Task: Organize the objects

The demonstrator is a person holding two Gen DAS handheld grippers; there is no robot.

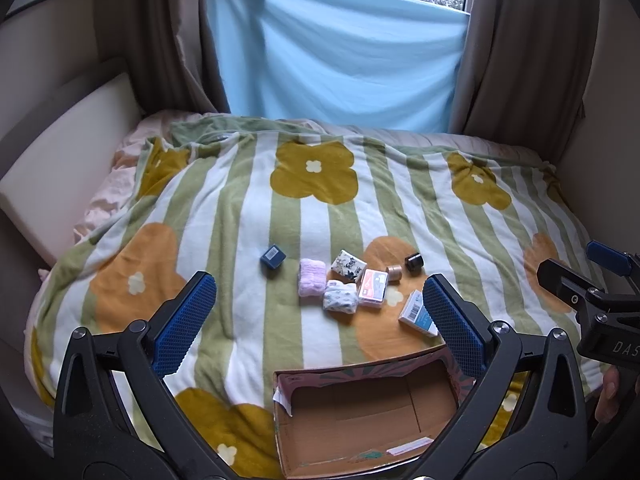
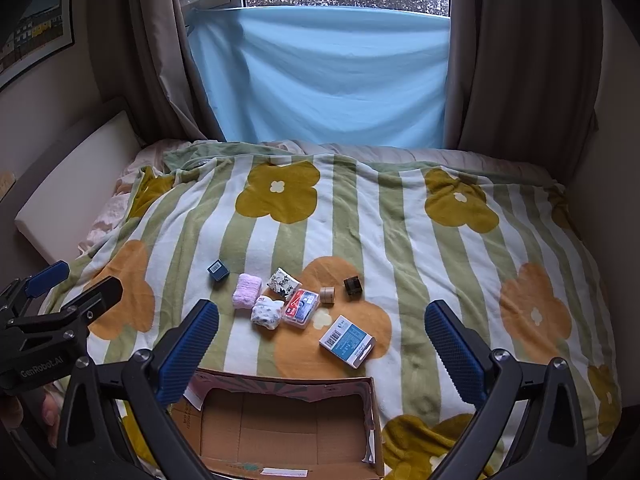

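I held both grippers back over the near edge of the bed [image 2: 440, 240], the left gripper [image 1: 320, 312] and right gripper [image 2: 322, 344] each with fingers spread wide and empty. The cardboard box [image 2: 288, 424] sat open just below them, ready to receive things. The small items, among them a pink cloth [image 2: 247, 291] and a blue-and-white packet [image 2: 347, 341], lay clustered on the blanket beyond it.

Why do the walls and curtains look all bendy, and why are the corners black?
Both wrist views use a fisheye lens: the curtains bow outward and the corners go black. Soft daylight comes over the blue sheet, so shadows on the blanket are faint. The small items stay sharp in both views; each open gripper looms huge.
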